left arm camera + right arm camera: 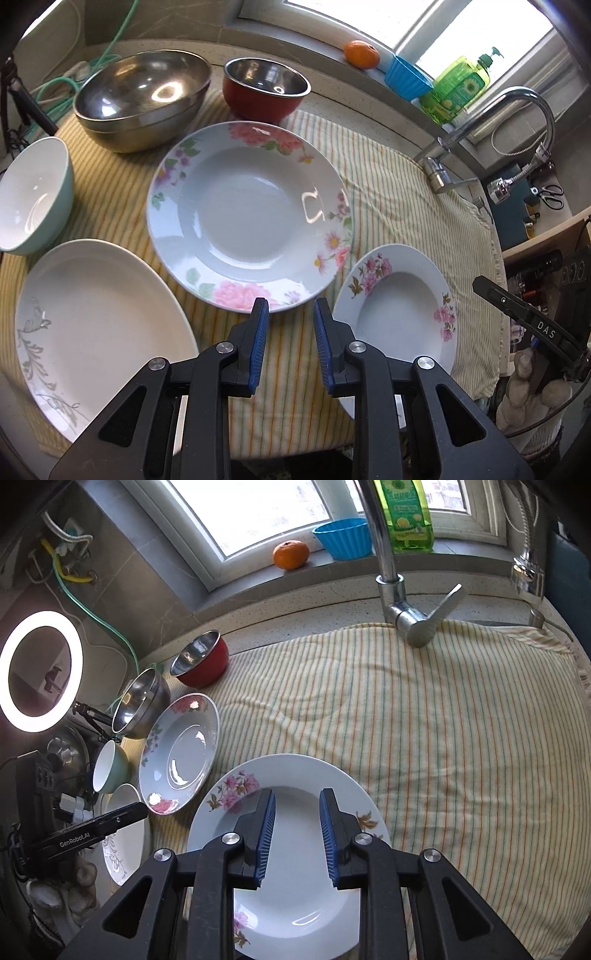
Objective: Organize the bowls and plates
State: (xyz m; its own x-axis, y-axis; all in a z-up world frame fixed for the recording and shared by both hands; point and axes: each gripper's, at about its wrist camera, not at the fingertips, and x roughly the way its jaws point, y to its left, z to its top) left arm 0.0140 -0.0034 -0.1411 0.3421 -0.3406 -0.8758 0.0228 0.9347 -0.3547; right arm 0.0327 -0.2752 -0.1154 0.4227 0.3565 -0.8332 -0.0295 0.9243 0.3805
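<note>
"DAS" is read on the right gripper [524, 317] at right; "GenRobot.AI" on the left gripper [92, 830] at lower left. Both are held parted, empty, above floral plates.

Bright daylight pours in from the window [280, 513] behind the sill, blown out to near white in both views, and a glowing white ring lamp [40, 672] at the left of the right wrist view adds a second source. Glare spots sit on the large polished steel bowl [142, 98], on the steel-lined red bowl [266, 86] and on the big rose-rimmed white soup plate [249, 218], where a window reflection shows. Shadows on the yellow striped towel [399, 199] covering the bench are soft and short. Focus is sharp across the middle; fisheye distortion bends the curved chrome faucet [491, 122] and the edges, and the corners fall to black vignette.
</note>
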